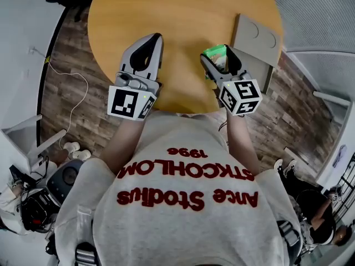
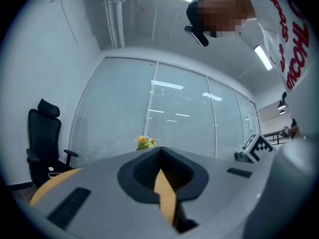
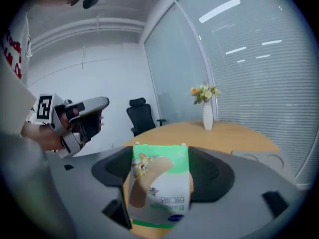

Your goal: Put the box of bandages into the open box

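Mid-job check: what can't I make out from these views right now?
- Inside of the grey rectangular open box: head view too small; right gripper view shows only a corner behind the right gripper.
- Green-and-white box of bandages: its sides covered by the jaws.
- Round wooden table: in the left gripper view, almost all hidden by the left gripper itself.

My sweatshirt (image 1: 183, 193), red print: "1996", "Ance Stodius". Box of bandages (image 3: 160, 185): small lettering, not legible.
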`<state>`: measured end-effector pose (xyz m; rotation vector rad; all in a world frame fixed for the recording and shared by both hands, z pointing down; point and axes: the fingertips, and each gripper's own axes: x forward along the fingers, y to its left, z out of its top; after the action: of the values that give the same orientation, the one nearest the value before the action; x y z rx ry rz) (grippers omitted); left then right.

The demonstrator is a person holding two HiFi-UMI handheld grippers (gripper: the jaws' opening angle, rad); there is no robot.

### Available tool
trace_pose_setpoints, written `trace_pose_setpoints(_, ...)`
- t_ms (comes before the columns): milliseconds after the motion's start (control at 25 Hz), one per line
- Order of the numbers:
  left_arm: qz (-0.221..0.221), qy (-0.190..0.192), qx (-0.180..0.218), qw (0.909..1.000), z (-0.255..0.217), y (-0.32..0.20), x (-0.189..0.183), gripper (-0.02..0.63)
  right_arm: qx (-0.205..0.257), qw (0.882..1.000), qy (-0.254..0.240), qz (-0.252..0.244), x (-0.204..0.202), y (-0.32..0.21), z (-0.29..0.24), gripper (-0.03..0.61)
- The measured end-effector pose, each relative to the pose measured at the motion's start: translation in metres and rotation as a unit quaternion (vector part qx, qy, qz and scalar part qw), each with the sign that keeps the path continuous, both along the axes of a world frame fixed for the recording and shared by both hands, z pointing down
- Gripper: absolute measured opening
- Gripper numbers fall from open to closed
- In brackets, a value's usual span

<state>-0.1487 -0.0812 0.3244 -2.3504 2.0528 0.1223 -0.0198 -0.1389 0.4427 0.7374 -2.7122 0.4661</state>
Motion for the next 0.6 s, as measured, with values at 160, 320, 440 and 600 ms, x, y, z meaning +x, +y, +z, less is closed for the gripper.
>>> trace_pose_setpoints(160, -0.004, -0.009, 0.024, 0.9997, -0.022, -0.002, 0.003, 0.0, 0.068, 0.995, -0.054, 0.039, 0.01, -0.018, -0.06, 0.357)
trace_pose_setpoints(320, -0.007, -0.013, 0.044, 0.9989, -0.038, 0.0, 0.0, 0.0, 0.12, 0.986, -0.099, 0.057, 0.013, -0.023, -0.107, 0.357)
trace_pose_setpoints(440, -0.009, -0.018, 0.057, 0.9982, -0.046, -0.001, 0.001, 0.0, 0.153, 0.978, -0.129, 0.066, 0.019, -0.026, -0.135, 0.357)
trace_pose_setpoints(600, -0.014, -0.024, 0.067, 0.9974, -0.053, -0.002, -0.002, 0.0, 0.183, 0.97, -0.148, 0.068, 0.019, -0.026, -0.153, 0.356)
